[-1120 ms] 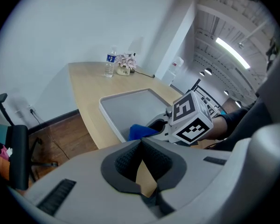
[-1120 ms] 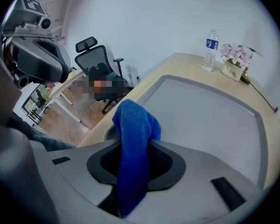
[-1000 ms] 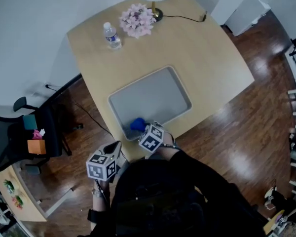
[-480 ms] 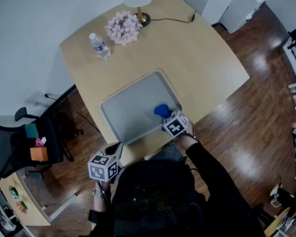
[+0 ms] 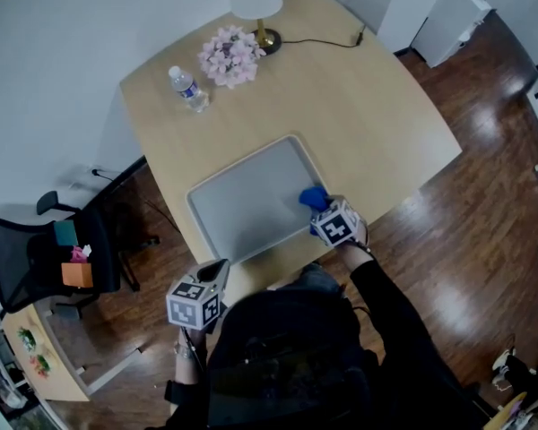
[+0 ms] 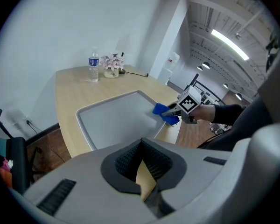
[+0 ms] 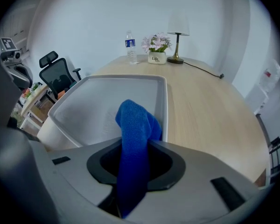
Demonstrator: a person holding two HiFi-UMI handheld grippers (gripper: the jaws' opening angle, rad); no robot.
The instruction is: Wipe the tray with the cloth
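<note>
Wiping step: my right tool [image 5: 321, 209] grips the blue cloth [image 5: 312, 195] at the tray [image 5: 242, 209], near right corner; the next stroke should sweep leftward. My left tool [image 5: 215, 267] is closed and empty.

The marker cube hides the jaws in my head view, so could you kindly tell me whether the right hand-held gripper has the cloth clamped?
Observer: Yes, the right gripper view shows the blue cloth pinched between the jaws of the right hand-held gripper.
Operator: Thank you; where does its free end point?
Observer: It sticks out bunched over the floor of the tray, beside the rim on that view's right; I cannot confirm contact.
Operator: And is the left hand-held gripper carrying anything?
Observer: No, the left gripper view shows the left hand-held gripper with its jaws together and empty.
</note>
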